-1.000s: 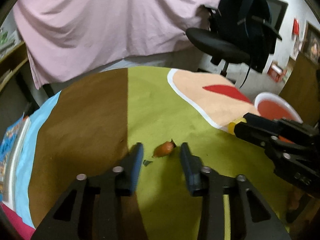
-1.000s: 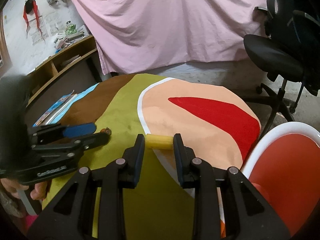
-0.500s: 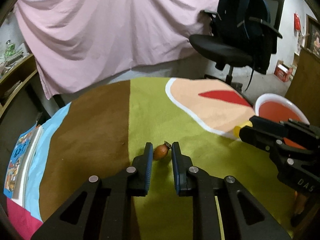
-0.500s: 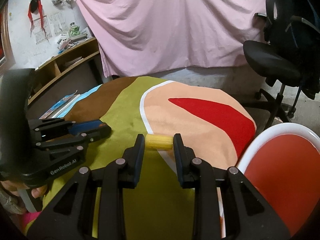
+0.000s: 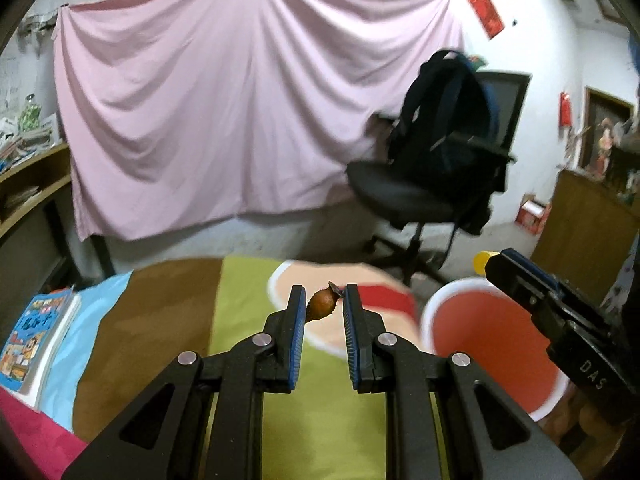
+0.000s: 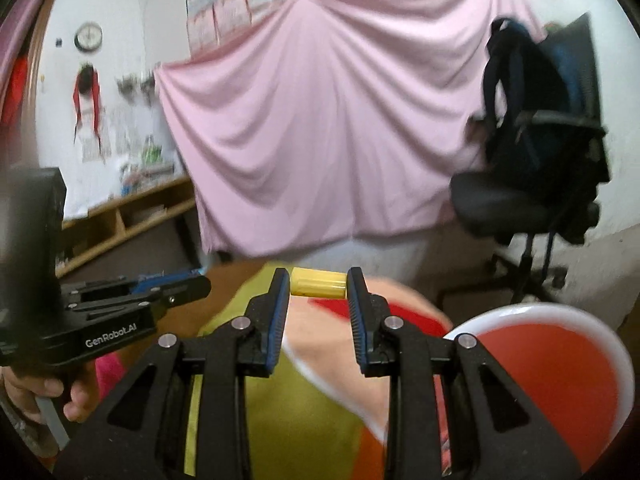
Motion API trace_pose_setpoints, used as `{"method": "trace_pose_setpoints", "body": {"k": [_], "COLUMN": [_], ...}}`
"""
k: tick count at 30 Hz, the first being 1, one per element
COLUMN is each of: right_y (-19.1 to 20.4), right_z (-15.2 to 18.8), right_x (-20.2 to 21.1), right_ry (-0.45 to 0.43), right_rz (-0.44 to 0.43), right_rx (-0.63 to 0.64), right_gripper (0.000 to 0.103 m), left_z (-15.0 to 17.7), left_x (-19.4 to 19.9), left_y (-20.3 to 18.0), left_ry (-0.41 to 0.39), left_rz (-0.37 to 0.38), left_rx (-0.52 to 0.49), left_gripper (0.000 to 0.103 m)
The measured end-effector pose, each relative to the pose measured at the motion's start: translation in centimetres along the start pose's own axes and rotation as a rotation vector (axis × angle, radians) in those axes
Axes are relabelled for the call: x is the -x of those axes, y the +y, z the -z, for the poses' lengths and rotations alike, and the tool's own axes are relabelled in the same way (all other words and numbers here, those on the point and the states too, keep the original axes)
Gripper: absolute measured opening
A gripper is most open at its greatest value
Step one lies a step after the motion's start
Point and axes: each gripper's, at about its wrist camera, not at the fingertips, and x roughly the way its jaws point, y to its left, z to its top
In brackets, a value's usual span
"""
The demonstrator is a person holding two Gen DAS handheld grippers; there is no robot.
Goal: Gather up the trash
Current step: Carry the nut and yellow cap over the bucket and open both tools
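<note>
Left gripper (image 5: 322, 305): jaws closed on a small brown scrap (image 5: 321, 306), oval with a dark stalk-like bit at its upper end. It is pinched between the blue pads near the fingertips and held in the air above the table (image 5: 168, 332), clear of the cloth.

Right gripper (image 6: 318, 285): jaws closed on a short yellow cylinder (image 6: 318, 283), lying crosswise with one end against each pad. Also held off the table surface.

The table is round, with a patchwork cover in green, brown, light blue, peach and red. A stack of books (image 5: 38, 336) lies at its left edge.

Red bin (image 6: 560, 364) with a white rim stands just beyond the table's right edge, below and to the right of both grippers. In the left wrist view the right gripper's tip with the yellow piece sits above the bin's far rim.

Behind: pink sheet (image 5: 240, 112) hung on the wall; black office chair (image 5: 416, 196) with a dark backpack on it; wooden shelves (image 6: 128, 216) at left. Background blurred.
</note>
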Motion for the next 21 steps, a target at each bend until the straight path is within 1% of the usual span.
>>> {"method": "trace_pose_setpoints", "body": {"k": [4,7,10,15,21], "right_y": [-1.0,-2.3,-3.4,-5.2,-6.8], "right_z": [-0.8,-1.4,-1.8,-1.8,-1.9], "right_x": [2.9,5.2,7.1,9.4,11.4], "right_ry": [-0.091,-0.150,-0.185,-0.198,-0.204], "right_rz": [0.041,0.069,0.100,0.143,0.165], "right_rx": [-0.001,-0.015,-0.017,-0.023,-0.054], "right_gripper": [0.057,0.057,0.057,0.057,0.057], "left_z": [-1.0,-1.4,-1.9,-2.4,-2.7], "left_x": [1.3,2.1,2.5,2.8,2.4], "left_y": [-2.6,-4.6,-6.7,-9.4,-11.8], "left_ry": [-0.055,-0.081,-0.094,-0.104,-0.099], "left_rz": [0.064,0.104,0.149,0.207,0.249], "left_rx": [-0.022,-0.044,-0.062,-0.083,-0.115], "left_gripper": [0.015,0.015,0.016,0.016,0.016]}}
